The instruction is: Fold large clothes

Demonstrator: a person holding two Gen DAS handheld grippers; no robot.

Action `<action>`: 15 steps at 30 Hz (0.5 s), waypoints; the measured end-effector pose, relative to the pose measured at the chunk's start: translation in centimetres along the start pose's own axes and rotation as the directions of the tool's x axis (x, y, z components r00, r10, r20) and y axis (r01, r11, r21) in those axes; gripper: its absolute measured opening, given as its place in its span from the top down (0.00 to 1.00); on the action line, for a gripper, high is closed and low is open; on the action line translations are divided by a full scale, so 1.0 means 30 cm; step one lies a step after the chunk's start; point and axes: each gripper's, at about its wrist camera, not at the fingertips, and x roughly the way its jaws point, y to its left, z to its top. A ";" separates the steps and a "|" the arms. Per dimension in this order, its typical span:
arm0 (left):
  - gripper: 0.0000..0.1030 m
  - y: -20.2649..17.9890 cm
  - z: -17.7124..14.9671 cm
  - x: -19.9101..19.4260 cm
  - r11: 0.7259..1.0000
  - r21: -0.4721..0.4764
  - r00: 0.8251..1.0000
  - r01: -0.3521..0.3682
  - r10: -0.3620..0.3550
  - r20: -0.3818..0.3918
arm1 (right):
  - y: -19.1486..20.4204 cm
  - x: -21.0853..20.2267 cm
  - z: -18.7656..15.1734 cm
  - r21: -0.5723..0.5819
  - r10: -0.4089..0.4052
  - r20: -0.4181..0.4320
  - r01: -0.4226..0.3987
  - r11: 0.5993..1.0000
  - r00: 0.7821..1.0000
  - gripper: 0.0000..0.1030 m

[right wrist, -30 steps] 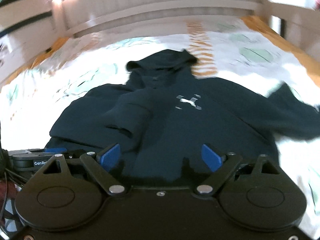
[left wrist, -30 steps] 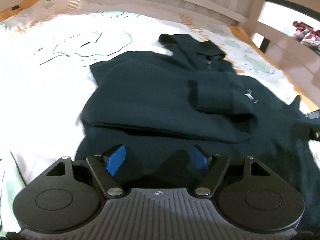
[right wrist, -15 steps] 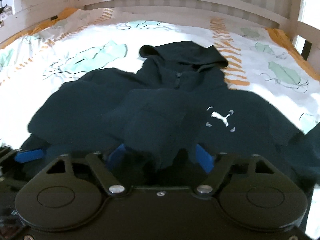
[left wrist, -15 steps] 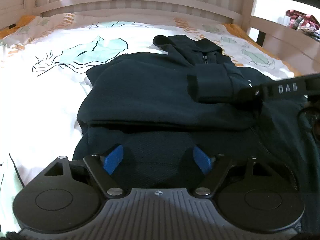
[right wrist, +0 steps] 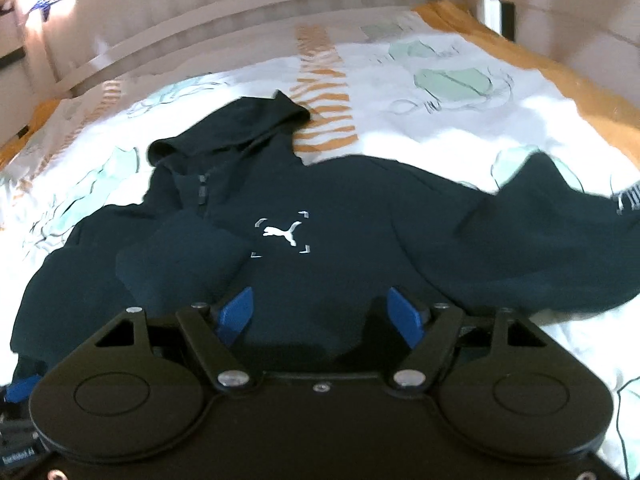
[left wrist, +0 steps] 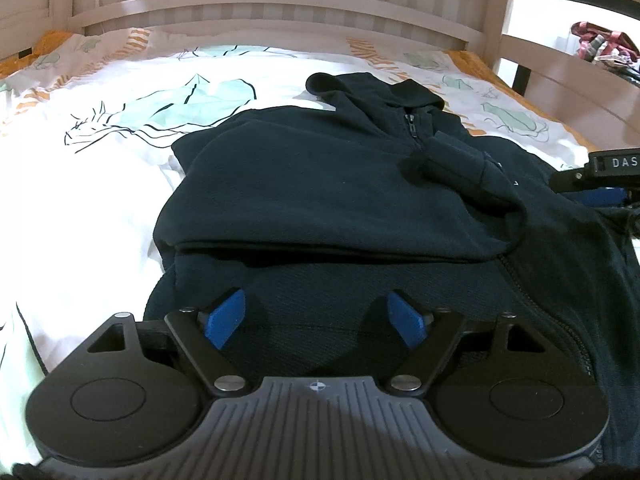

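Observation:
A dark navy hoodie (left wrist: 320, 200) lies face up on the bed, hood (left wrist: 372, 88) toward the headboard. Its left sleeve is folded across the chest, the cuff (left wrist: 452, 160) resting near the zip. In the right wrist view the white logo (right wrist: 282, 234) shows and the other sleeve (right wrist: 560, 208) lies spread out to the right. My left gripper (left wrist: 316, 312) hovers over the hem at the folded side, its jaws opening, pads pressing on nothing. My right gripper (right wrist: 320, 312) hangs over the lower front, its jaws closing a little, and nothing is pinched between them.
The patterned white sheet (left wrist: 80, 184) covers the bed around the hoodie. A slatted wooden headboard (left wrist: 280, 4) closes the far end and a side rail (left wrist: 560, 80) runs along the right. A heap of clothes (left wrist: 600, 46) lies beyond that rail.
The fold of sleeve that stood between my right jaws half a second ago now lies on the chest. The right gripper has shifted to the right. The left jaws have widened slightly.

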 end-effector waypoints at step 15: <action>0.23 -0.003 0.000 0.000 1.000 0.001 1.000 -0.001 0.001 0.001 | 0.269 0.135 -0.062 -0.307 -0.041 -0.013 0.035 0.951 0.999 0.29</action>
